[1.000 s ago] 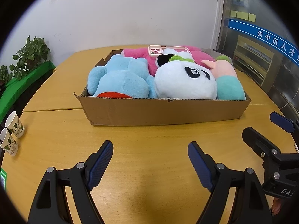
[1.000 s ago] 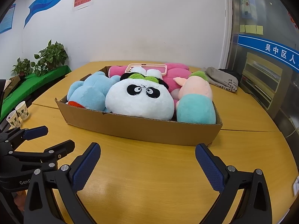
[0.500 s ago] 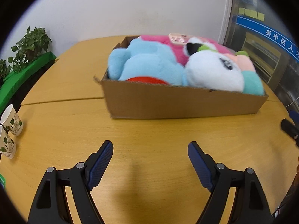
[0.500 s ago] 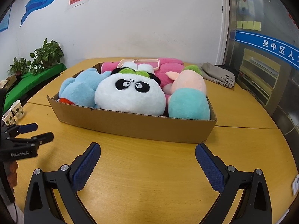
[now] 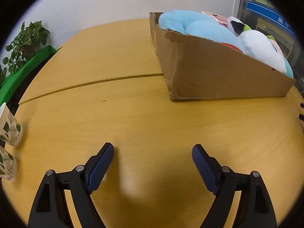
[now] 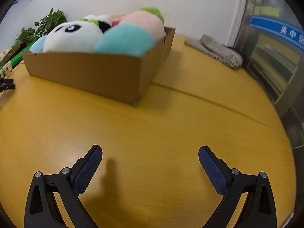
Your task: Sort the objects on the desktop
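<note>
Plush toys fill the cardboard box (image 5: 218,76) on the yellow wooden table (image 5: 133,114), heaped above its rim. From the left gripper's camera the box sits off to the upper right, one corner turned toward the lens; a light blue plush (image 5: 193,26) lies at the near end, and behind it a white panda plush (image 5: 260,47) with a black ear. From the right gripper's camera the same box stands at upper left, with the panda plush (image 6: 74,36) facing out, a teal-and-pink plush (image 6: 131,36) beside it toward the right end, and a sliver of the blue plush (image 6: 38,45) at the far left.

The left gripper (image 5: 153,152) points down at bare tabletop, well short of the box. Its jaws are opening, and nothing lies between the blue-padded fingers (image 5: 100,165); only wood and shadow show in the gap. The right gripper (image 6: 150,153) likewise hangs over bare table, just off the box's near right corner, its jaws spread wide and empty, with blue pads (image 6: 87,169) facing each other across the wood.

Two paper cups (image 5: 9,129) printed with green leaves stand at the table's left edge. A grey folded cloth (image 6: 218,51) lies on the table to the right of the box. A potted green plant (image 5: 24,43) stands against the white wall beyond the table. The right view is somewhat blurred.
</note>
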Tool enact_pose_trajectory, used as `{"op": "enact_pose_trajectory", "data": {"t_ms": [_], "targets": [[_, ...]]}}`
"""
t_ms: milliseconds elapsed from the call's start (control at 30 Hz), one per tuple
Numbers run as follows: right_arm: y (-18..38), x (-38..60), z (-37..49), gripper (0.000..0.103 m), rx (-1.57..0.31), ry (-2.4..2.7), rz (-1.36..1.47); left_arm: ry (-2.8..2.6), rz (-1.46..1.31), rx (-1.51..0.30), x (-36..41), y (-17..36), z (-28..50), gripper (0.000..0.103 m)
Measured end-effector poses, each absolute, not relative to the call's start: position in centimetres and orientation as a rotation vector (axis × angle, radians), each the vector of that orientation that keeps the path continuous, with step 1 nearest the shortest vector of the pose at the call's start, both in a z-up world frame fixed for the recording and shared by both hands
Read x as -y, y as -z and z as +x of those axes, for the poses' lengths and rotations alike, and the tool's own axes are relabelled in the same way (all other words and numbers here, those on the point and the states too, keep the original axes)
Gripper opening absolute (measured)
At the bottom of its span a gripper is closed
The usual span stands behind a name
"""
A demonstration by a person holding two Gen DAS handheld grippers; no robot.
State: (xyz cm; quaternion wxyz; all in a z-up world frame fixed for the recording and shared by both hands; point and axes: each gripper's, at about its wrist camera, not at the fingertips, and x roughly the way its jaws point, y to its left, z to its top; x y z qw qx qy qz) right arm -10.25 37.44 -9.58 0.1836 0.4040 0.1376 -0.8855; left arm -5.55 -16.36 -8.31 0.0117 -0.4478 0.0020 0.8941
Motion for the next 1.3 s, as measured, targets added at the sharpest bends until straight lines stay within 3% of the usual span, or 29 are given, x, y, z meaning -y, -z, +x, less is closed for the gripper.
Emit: {"op": "enact_pose_trajectory", "data": {"t_ms": [100, 533, 1300], "targets": [[10.3, -38.7, -11.1, 0.103, -0.328, 2.348, 1.177, -2.777, -1.425, -0.013, 17.2, 8.5, -6.6, 0.103], [10.3, -42.5, -15.5, 0.103, -0.502, 2.067, 1.04, -2.662, -1.371, -0.102, 20.5, 8.4, -9.0, 0.103], [10.5, -42.6, -15.5, 0.103, -0.526, 2.04, 1.019, -2.639, -1.354, -0.123, 20.5, 8.7, -10.2, 0.103]]}}
